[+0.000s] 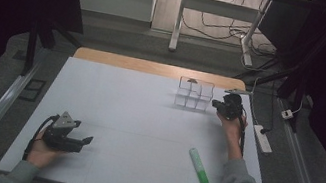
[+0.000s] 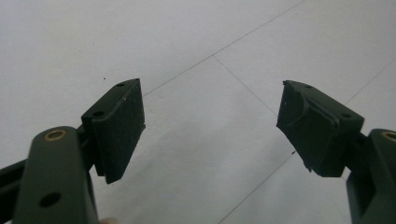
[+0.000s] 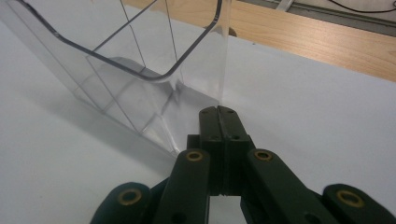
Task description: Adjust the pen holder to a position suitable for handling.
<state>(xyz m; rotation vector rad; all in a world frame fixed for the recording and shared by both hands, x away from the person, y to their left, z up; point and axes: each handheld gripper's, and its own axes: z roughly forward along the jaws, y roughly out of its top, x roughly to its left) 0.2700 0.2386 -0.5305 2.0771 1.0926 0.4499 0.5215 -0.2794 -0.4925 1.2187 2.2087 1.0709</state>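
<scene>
Your right gripper (image 3: 219, 114), matt black plastic with brass-coloured rivets, sits just beside a clear, glossy plastic organizer (image 3: 140, 60) with smooth walls. The organizer stands on a smooth, matt white table covering (image 1: 137, 112); behind the organizer a strip of light, satin wood (image 1: 155, 68) shows. Your left gripper (image 2: 210, 126) has dull, slightly scuffed black pads (image 2: 119, 126).

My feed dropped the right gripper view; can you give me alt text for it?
The right hand-held gripper, jaws pressed shut with nothing between them, points at the lower corner of a clear plastic divided organizer. The organizer stands on the white table, whose bare wooden edge runs behind.
</scene>
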